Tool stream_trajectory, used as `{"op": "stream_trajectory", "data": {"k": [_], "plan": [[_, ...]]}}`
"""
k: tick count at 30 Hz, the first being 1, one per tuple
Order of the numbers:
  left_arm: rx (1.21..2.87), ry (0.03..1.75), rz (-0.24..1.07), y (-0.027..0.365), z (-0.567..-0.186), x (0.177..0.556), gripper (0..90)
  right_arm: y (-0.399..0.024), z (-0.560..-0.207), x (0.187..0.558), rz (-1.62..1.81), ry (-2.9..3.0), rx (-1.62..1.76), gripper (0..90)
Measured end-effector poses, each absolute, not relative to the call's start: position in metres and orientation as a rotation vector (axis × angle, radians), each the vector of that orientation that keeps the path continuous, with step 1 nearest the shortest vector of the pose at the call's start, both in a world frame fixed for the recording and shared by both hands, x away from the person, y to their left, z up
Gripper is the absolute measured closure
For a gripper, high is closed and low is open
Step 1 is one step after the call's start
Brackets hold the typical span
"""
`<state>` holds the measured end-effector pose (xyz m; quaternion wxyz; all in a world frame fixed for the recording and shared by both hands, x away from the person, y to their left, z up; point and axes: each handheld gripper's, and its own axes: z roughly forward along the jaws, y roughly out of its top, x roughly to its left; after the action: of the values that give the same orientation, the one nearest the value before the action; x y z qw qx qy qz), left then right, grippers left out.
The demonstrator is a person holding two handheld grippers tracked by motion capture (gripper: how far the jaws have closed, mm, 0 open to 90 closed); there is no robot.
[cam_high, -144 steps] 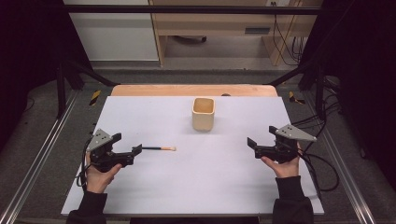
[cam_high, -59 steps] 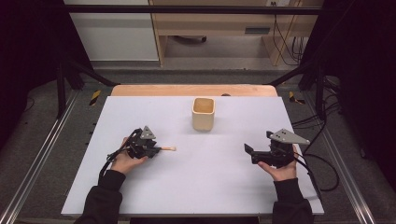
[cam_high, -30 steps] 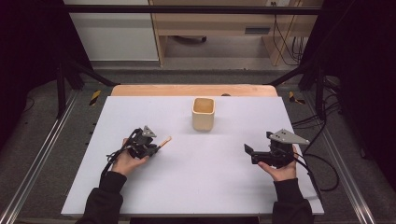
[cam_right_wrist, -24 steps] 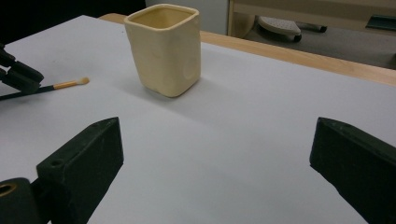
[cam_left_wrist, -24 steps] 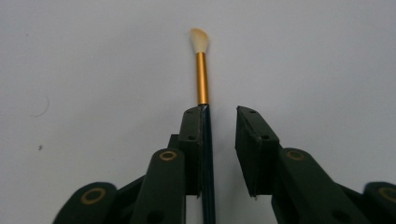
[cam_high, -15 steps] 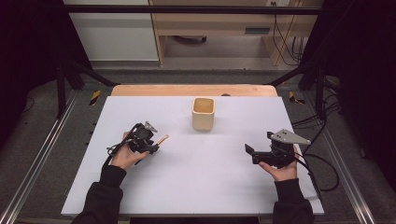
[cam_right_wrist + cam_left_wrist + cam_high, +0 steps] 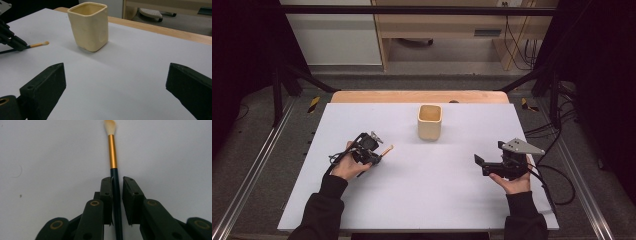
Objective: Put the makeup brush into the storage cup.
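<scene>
Cup count: one cream square cup, its inside hidden from us.
We grip one paintbrush in left tongs, just closing; right tongs gape.

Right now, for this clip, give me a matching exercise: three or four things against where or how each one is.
Things:
1. brush
2. cup
3. left gripper
4. right gripper

States:
A. jaws wide apart, nothing between them
B. upright near the table's far edge
C. handle between two black jaws
D. closed around a thin handle

Pairs: 1-C, 2-B, 3-D, 4-A
</scene>
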<state>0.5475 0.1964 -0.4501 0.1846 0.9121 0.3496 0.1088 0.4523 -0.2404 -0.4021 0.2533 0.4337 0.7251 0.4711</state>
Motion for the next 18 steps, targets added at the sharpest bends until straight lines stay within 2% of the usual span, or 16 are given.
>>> {"op": "stream_trajectory", "data": {"k": [18], "plan": [[2.649,1.004,0.298,0.185,-0.447,0.551,82.4,-0.239,-0.403,0.453,1.276,1.987,1.188,3.1]]}}
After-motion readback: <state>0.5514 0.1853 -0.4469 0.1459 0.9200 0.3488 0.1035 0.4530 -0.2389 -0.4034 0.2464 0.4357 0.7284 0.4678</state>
